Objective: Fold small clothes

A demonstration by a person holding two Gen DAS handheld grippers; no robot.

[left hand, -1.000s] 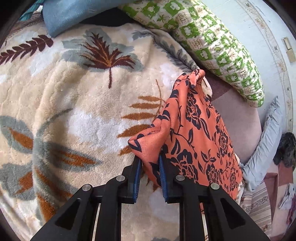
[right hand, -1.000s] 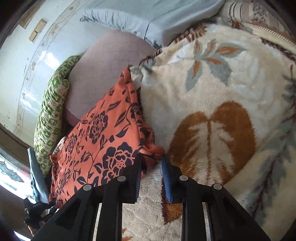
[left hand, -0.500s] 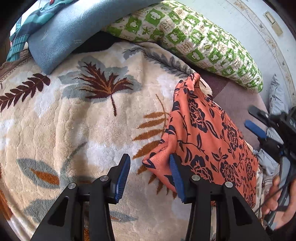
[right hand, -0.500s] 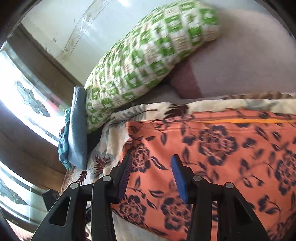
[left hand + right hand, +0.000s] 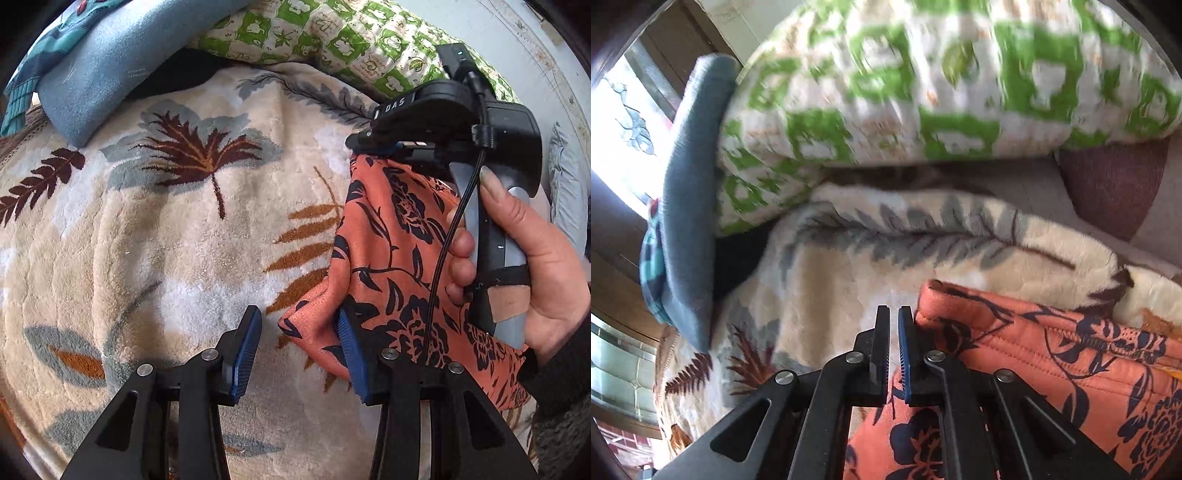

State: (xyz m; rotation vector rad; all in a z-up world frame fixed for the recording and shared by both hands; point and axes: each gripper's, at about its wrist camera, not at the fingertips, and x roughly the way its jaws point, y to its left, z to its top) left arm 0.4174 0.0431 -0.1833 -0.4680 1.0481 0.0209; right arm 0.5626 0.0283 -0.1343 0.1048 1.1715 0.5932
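Note:
An orange garment with dark flowers [image 5: 388,266] lies folded on the leaf-patterned plush blanket [image 5: 166,240]. My left gripper [image 5: 299,350] stands open at its near corner; the cloth rests against the right pad [image 5: 351,354] and is not pinched. A hand [image 5: 535,258] holds my right gripper [image 5: 364,142] at the garment's far corner. In the right wrist view that gripper [image 5: 894,321] is shut, and the garment's hemmed corner [image 5: 934,299] lies just beside its right finger. I cannot tell whether any cloth is caught between the pads.
A green-and-white checked pillow [image 5: 332,37] lies along the far side, blurred in the right wrist view [image 5: 923,92]. Folded blue cloth [image 5: 92,74] sits at the far left. A mauve sheet [image 5: 1108,184] shows beyond the blanket's edge.
My left jaws let go of the near corner and opened. My right gripper released its corner, swung across to the garment's far corner and closed.

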